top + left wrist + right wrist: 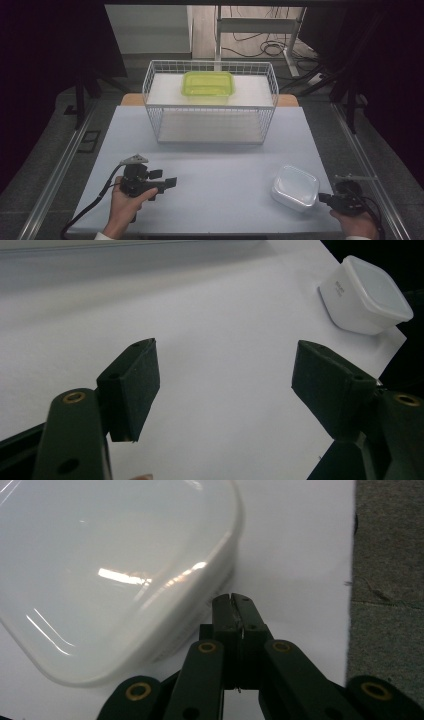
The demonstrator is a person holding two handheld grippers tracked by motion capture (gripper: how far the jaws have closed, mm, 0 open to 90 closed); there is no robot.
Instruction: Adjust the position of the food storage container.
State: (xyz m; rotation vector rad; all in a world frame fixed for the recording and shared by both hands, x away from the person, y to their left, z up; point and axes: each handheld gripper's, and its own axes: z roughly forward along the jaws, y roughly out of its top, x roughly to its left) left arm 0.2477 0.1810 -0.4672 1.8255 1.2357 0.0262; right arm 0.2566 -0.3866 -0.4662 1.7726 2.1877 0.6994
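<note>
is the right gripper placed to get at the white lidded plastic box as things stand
Probably yes: the right gripper, jaws shut, sits beside the white lidded plastic box with nothing between them; it must open first.

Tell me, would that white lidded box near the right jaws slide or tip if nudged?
The white box looks like glossy, stiff plastic, so it would probably slide on the smooth table rather than tip: it sits low and wide. It seems light, perhaps empty, though its contents are hidden.

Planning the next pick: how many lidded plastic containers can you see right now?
2. A white container sits on the table near the right gripper; a green container sits on top of the wire basket.
</note>
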